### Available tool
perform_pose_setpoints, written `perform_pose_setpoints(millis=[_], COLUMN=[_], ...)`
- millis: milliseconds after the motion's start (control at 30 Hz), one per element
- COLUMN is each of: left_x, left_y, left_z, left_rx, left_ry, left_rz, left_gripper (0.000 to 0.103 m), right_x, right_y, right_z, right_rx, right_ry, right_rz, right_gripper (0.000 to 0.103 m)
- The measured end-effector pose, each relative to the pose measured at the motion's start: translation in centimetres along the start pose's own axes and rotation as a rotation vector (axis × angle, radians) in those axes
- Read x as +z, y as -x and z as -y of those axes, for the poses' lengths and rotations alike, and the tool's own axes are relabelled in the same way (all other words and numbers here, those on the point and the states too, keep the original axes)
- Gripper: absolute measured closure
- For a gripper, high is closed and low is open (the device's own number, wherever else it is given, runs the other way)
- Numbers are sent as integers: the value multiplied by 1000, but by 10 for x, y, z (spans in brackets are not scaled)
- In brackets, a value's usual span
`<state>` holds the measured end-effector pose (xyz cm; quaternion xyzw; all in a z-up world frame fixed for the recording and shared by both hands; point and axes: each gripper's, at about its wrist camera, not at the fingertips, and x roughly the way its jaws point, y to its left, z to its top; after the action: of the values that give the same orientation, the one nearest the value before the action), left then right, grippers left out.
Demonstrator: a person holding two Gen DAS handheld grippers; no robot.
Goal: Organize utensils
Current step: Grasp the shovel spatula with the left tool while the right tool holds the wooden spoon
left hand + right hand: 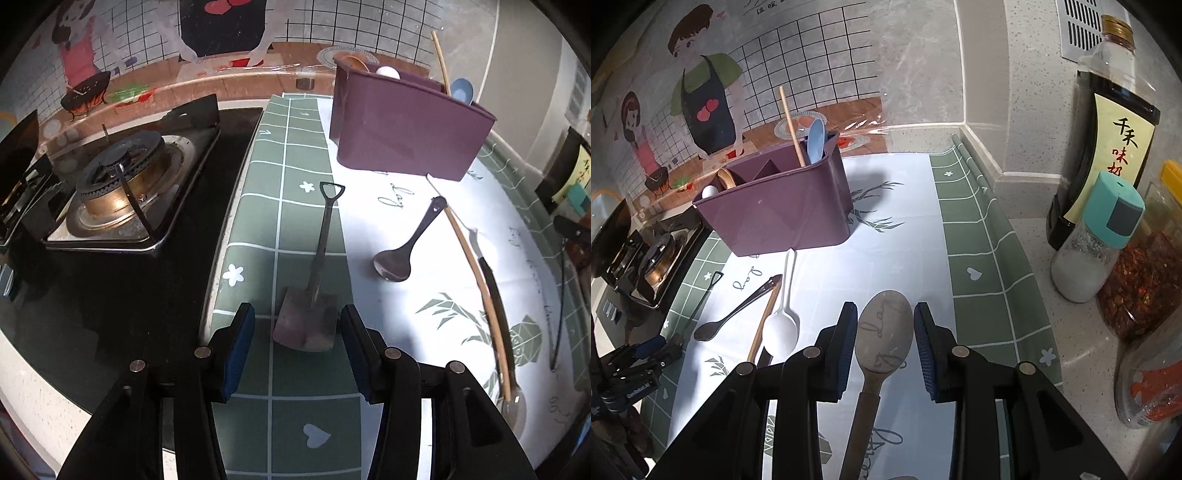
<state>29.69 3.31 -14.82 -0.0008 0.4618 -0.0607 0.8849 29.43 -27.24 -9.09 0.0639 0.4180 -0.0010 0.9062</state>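
Observation:
A purple utensil caddy [406, 129] stands at the back of the mat and also shows in the right wrist view [779, 210]; it holds a blue spoon [815, 142], a wooden stick [792, 125] and other utensils. My left gripper [298, 332] is open, its pads either side of the blade of a small metal shovel-shaped spoon [314, 295]. My right gripper [885, 339] is open around the bowl of a large translucent spoon [884, 334] lying on the mat. A dark metal spoon [400, 254], a wooden chopstick [476, 280] and a white plastic spoon [781, 328] lie between.
A gas stove [122, 192] on black glass is at the left. A soy sauce bottle [1104, 147], a salt shaker [1097, 240] and chili jars [1145, 280] stand at the right by the wall. The green and white mat [979, 258] covers the counter.

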Motion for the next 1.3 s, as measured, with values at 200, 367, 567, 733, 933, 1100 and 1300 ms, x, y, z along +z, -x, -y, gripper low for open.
perform_pose_setpoints(millis=[200,367,567,733,933,1100,1300], left_x=[4,7,15,32,41,46,70], left_y=[-2,-1,46,88,97,106,127], left_z=[0,1,4,9,6,7,14], left_rx=[-10,-9,-28,-26,-47,-63,-83], left_ry=[14,17,-7,-56,-42,-39,-65], left_rz=[-10,0,111,203,215,229,215], left_gripper=[64,69,70,70,71,72,96], right_x=[-1,-1,1,8,12,14,27], right_y=[1,2,12,22,27,33,55], right_z=[2,0,-3,-9,-16,-21,-28], right_rx=[-3,-2,3,13,23,26,32], right_ry=[-1,6,13,23,32,45,69], right_rz=[-3,0,25,65,83,101,177], right_gripper=[74,74,74,74,74,74,75])
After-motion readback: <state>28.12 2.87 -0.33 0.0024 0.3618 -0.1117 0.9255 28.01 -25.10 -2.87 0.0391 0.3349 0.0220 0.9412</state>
